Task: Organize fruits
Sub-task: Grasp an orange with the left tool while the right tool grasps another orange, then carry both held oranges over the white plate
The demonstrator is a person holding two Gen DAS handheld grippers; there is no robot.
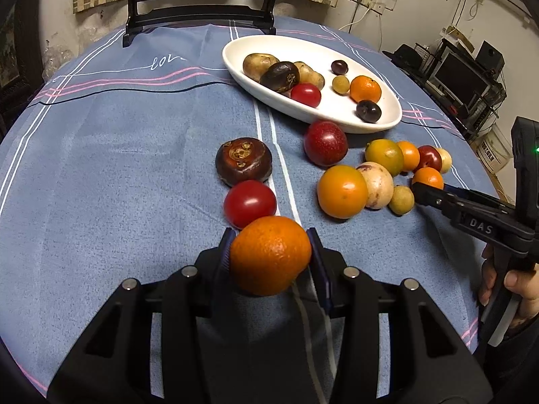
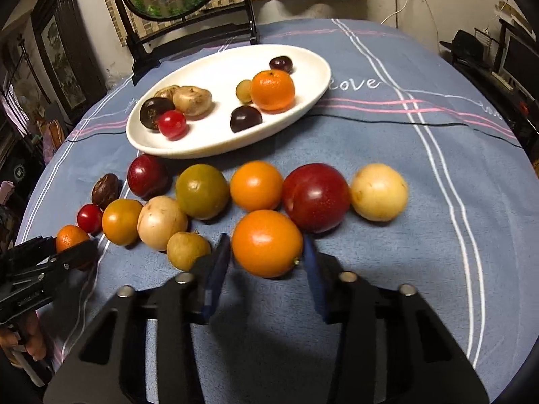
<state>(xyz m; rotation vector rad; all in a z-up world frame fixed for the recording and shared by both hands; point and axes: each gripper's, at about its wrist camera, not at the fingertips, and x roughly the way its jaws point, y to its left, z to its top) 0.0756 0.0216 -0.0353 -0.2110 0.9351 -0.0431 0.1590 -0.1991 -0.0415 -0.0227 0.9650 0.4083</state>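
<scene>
My left gripper [image 1: 269,235] is shut on a mandarin [image 1: 269,256], with a blue pad pressed against each side. Just beyond it lie a cherry tomato [image 1: 250,203] and a dark brown water chestnut [image 1: 244,161]. My right gripper [image 2: 266,240] is shut on a small orange [image 2: 266,243] at the near edge of a row of loose fruit. That row holds a red plum [image 2: 316,196], a pale yellow fruit [image 2: 379,191], another orange [image 2: 256,185] and a green-orange one [image 2: 201,191]. Behind the row, a white oval plate [image 2: 215,144] carries several fruits.
A blue striped cloth [image 1: 134,134] covers the round table. A dark wooden stand [image 1: 202,3] with a round panel rises at the far edge behind the plate. A hand [image 1: 515,282] holds the right gripper's handle. Shelves with electronics [image 1: 465,74] stand off to the right.
</scene>
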